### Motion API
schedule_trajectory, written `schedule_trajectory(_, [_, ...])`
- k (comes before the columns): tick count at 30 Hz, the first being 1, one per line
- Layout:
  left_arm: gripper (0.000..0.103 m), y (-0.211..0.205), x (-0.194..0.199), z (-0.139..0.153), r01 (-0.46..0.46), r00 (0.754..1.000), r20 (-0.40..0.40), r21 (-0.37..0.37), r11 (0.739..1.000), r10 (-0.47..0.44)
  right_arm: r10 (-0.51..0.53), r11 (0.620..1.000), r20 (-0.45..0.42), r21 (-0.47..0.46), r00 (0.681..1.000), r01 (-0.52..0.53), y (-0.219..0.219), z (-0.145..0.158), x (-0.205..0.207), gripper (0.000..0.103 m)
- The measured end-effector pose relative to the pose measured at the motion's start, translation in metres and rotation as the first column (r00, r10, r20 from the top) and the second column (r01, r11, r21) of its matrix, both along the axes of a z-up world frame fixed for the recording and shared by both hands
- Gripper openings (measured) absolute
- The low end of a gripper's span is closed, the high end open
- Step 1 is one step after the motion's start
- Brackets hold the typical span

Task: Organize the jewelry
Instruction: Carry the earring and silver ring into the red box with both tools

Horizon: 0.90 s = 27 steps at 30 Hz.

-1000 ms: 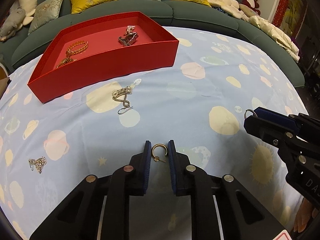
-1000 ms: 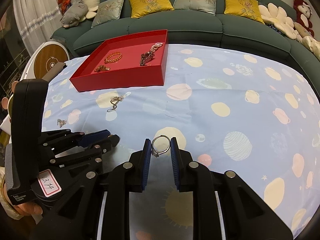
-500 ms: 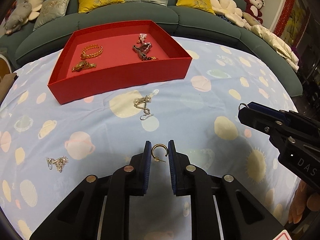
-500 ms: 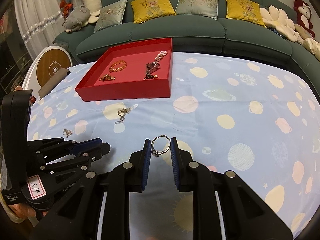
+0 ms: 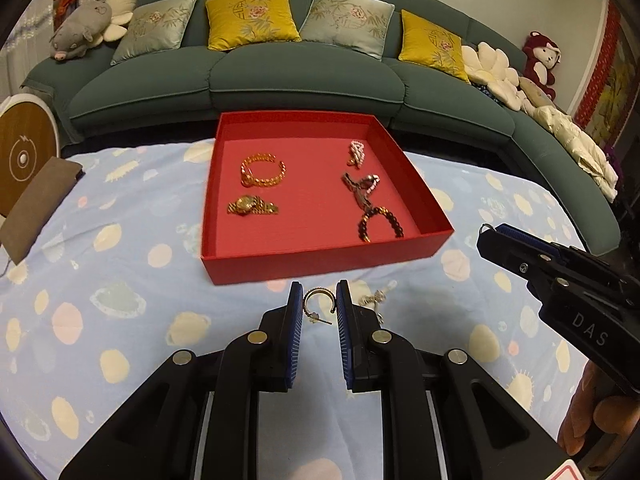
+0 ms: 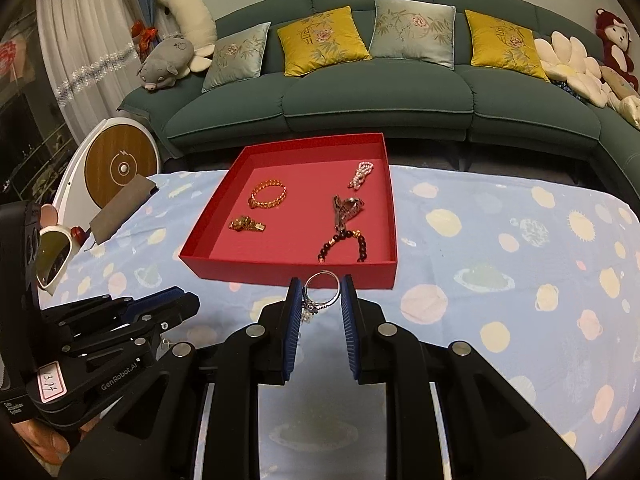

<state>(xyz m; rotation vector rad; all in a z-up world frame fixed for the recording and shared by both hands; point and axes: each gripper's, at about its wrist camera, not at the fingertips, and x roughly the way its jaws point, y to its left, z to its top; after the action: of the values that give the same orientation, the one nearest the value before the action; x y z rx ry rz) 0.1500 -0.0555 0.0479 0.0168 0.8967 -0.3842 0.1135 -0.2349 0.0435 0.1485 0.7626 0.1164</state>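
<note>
A red tray (image 5: 312, 268) sits on a pale blue cloth (image 5: 120, 280) patterned with pastel planets. Far behind, a dark green sofa (image 6: 380, 96) carries yellow and grey-blue floral cushions (image 6: 320, 40).

Both units are built alike: the left gripper (image 5: 316, 304) and right gripper (image 6: 320, 300) are formed from black angular linkages, fastened with round silver screws, and fitted with ribbed blue pads (image 5: 294, 320) (white lettering is printed on the housings).
</note>
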Motion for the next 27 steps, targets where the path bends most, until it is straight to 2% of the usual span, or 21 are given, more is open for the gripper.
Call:
schedule_trajectory(5, [0.014, 0.005, 0.035, 0.012, 0.0, 1.0, 0.008, -0.003, 1.0, 0.0, 0.001, 1.0, -0.018, 0.005, 1.0, -0.001, -0.001, 0.001, 0.031, 0.019])
schedule_trajectory(11, [0.014, 0.003, 0.079, 0.013, -0.017, 1.0, 0.017, -0.023, 1.0, 0.018, 0.0, 1.0, -0.005, 0.004, 1.0, 0.0, -0.002, 0.005, 0.08, 0.019])
schedule_trajectory(17, [0.014, -0.009, 0.11, -0.006, -0.036, 0.999, -0.003, -0.011, 0.999, 0.036, 0.004, 1.0, -0.019, 0.007, 1.0, -0.004, 0.005, -0.012, 0.123, 0.019])
schedule_trajectory(22, [0.014, -0.016, 0.128, -0.024, -0.04, 0.999, -0.003, 0.035, 0.999, 0.04, 0.006, 1.0, -0.044, 0.007, 0.999, -0.005, 0.007, -0.031, 0.144, 0.019])
schedule_trajectory(27, [0.014, -0.017, 0.14, -0.034, -0.041, 0.999, -0.005, 0.035, 0.999, 0.042, 0.009, 1.0, -0.052, 0.006, 0.999, -0.009, 0.009, -0.043, 0.159, 0.019])
